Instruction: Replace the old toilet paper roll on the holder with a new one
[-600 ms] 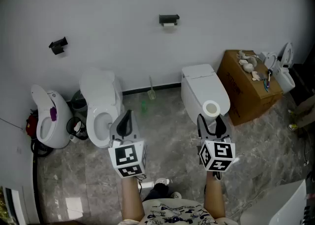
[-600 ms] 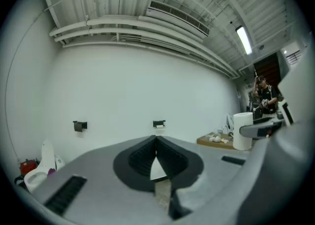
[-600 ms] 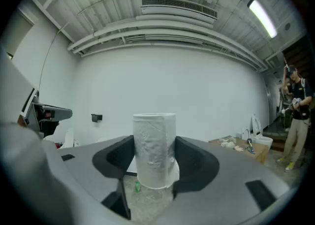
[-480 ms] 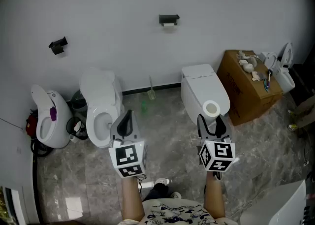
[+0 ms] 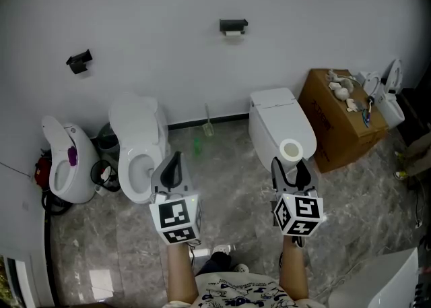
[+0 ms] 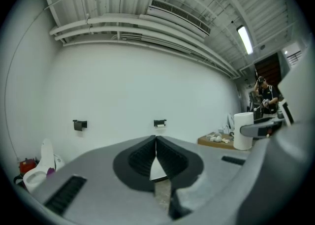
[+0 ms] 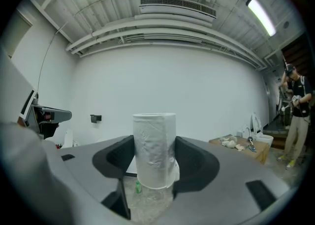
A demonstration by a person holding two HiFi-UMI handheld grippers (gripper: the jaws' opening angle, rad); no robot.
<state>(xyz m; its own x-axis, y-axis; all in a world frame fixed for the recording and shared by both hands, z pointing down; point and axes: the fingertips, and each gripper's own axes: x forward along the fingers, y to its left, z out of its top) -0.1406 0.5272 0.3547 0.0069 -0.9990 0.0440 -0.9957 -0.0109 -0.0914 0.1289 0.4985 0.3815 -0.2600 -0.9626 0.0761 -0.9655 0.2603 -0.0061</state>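
High on the white wall hangs a black paper holder [image 5: 233, 26] with a little white paper showing under it; the left gripper view shows the holder [image 6: 159, 123] straight ahead. My right gripper [image 5: 291, 160] is shut on a new white toilet paper roll [image 5: 290, 149], which stands upright between the jaws. In the right gripper view the roll [image 7: 154, 150] fills the gap of that gripper [image 7: 154, 162]. My left gripper [image 5: 174, 162] is shut with nothing in it, its jaws meeting in the left gripper view [image 6: 156, 143]. Both grippers are level, well short of the wall.
A second black holder [image 5: 79, 61] sits on the wall at left. Below stand a white toilet [image 5: 138, 145], a closed toilet [image 5: 279, 125], another toilet [image 5: 64, 162] at far left, a cardboard box [image 5: 340, 114] with small items, and a green bottle [image 5: 197, 145]. A person [image 7: 295, 115] stands at right.
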